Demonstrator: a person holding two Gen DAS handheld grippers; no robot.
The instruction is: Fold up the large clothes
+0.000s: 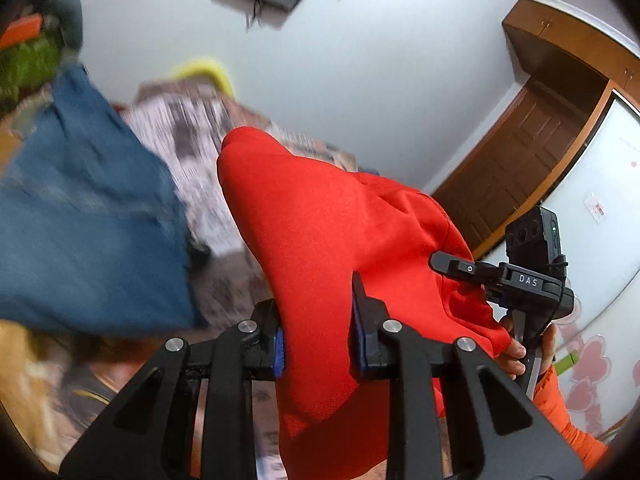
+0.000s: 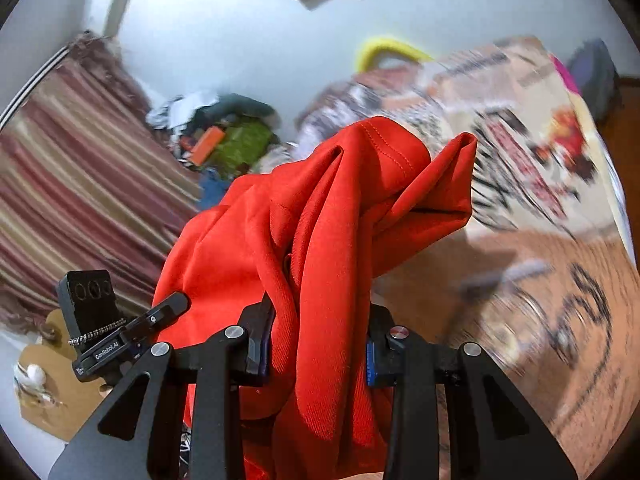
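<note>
The left tongs (image 1: 316,344) pinch a thick fold of the red garment (image 1: 320,240). The cloth fills the gap between the two black fingers and covers their tips. The right tongs (image 2: 320,344) pinch another bunch of the same red garment (image 2: 332,208). Each pair of tongs shows at the edge of the other's view, close beside it.

The garment is held up in the air between both tongs. It hangs down past the bottom of each picture, so its lower end is cut off. Its full shape is hard to tell. The cloth is smooth and soft, with a sewn hem near the top fold.

Behind it, much is blurry. A patterned bedsheet (image 2: 500,152) lies under the garment, with open room to the right. A blue cloth (image 1: 88,216) sits to the left, and a pile of clothes (image 2: 228,140) lies by a striped curtain (image 2: 80,192). A brown wooden door (image 1: 516,172) stands far right.
</note>
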